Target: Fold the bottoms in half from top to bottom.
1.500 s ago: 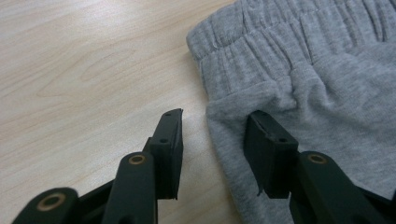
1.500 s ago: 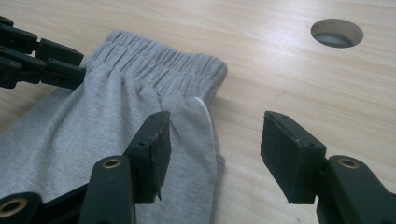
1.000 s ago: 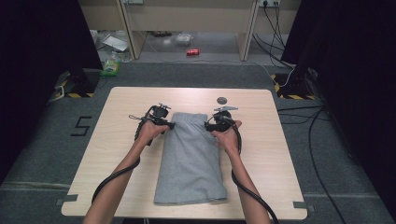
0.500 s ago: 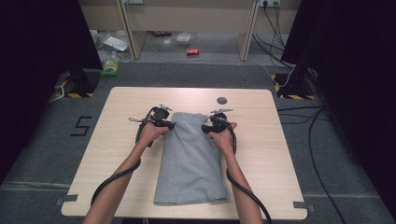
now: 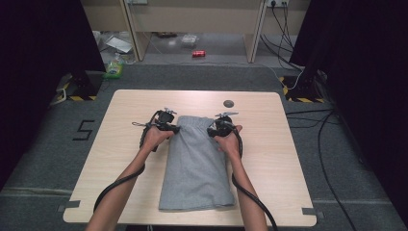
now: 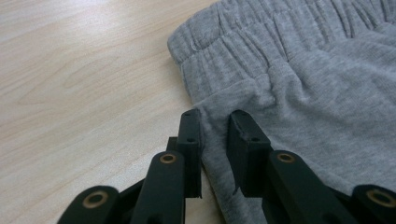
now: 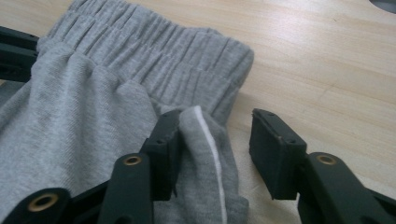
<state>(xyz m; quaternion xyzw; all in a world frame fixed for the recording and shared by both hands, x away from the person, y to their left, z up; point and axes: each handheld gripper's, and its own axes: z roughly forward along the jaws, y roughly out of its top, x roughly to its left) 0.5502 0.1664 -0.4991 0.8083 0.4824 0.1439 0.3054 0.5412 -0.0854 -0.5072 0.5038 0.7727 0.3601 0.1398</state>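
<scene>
Folded grey jersey shorts with an elasticated waistband (image 5: 197, 161) lie at the centre of the pale wooden table (image 5: 120, 159), waistband toward 12 o'clock. The left gripper (image 6: 214, 126), jaws narrowly parted, straddles the 9 o'clock side edge; the right gripper (image 7: 219, 135), jaws wide, straddles the 3 o'clock edge. Risk: a closing jaw may catch one layer alone, and the fold would slip apart.

Grey jersey trousers (image 5: 196, 163), folded lengthwise into a long strip, lie flat mid-tabletop (image 5: 269, 159). The gathered elastic waistband (image 6: 261, 42) faces the far edge; the hems reach near the near edge. A white side stripe (image 7: 208, 140) shows at the right fold.
</scene>
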